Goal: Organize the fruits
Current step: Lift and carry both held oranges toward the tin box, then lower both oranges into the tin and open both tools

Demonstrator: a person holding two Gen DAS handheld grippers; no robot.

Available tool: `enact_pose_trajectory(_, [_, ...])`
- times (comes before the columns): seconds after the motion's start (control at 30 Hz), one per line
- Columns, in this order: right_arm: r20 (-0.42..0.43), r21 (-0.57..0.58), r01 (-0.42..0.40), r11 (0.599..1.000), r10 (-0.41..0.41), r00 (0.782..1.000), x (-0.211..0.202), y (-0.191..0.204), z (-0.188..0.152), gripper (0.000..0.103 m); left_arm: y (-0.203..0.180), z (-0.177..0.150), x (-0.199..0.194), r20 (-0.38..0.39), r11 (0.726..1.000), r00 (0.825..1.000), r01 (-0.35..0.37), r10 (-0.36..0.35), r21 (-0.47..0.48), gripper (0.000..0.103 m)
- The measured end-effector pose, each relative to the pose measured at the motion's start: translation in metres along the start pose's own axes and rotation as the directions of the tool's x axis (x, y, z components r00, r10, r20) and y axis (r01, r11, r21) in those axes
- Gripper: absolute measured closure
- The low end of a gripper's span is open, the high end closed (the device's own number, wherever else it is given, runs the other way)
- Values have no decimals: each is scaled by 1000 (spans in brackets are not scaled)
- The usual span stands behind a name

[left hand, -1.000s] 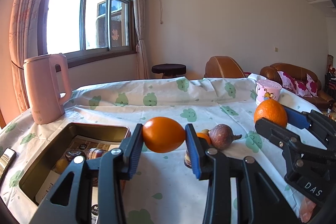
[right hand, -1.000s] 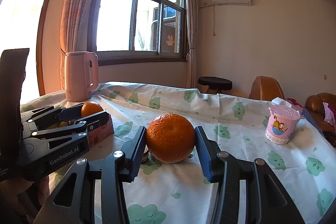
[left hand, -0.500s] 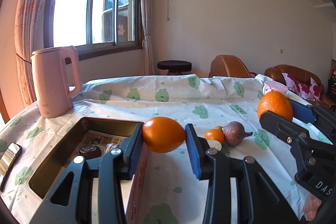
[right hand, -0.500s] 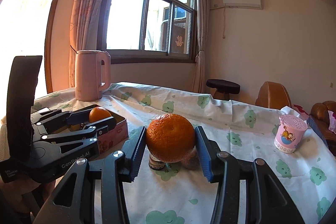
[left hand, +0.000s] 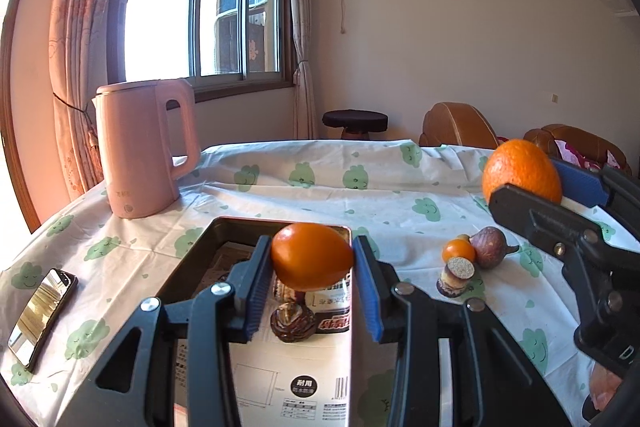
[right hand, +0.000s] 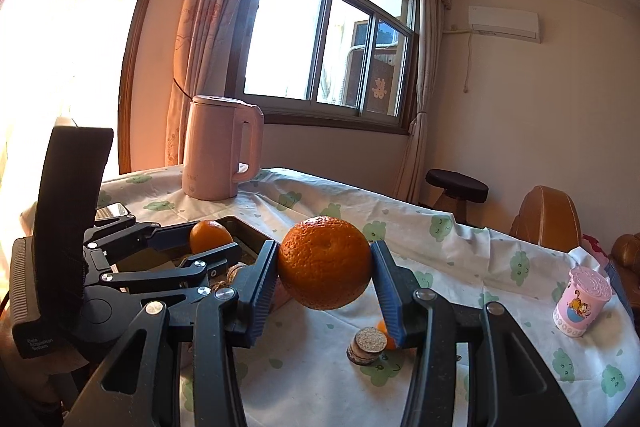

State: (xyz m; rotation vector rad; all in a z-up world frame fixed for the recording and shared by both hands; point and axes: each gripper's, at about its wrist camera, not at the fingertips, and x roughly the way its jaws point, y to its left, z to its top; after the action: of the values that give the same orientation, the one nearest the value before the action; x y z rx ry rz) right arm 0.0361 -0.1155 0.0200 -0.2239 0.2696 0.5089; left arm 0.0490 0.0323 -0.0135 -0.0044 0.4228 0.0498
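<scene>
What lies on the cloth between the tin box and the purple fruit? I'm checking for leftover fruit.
In the left wrist view, a small orange fruit and a cork-topped stopper lie between the tin box and the purple fruit.

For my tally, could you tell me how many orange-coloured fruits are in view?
3: a smooth one in the left gripper, a big one in the right gripper, a small one on the tablecloth. The tin may hide more.

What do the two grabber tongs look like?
Both are black plastic with silver bolts. The left tongs and the right tongs each have two fingers lined with ridged blue pads. Small white lettering sits on the side of each body. No cables or sleeves are clearly visible.
</scene>
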Motion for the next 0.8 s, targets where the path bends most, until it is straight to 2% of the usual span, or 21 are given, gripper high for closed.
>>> enact_pose_trajectory(0.5, [-20,-37,-93,995,92,996,26,39,8,54,55,-2,6,-42,994,994,-105,104,-25,62])
enact_pose_trajectory(0.8, [-67,-35,-138,990,135,989,43,55,0,54,70,-11,15,-96,990,986,-136,133,-27,62])
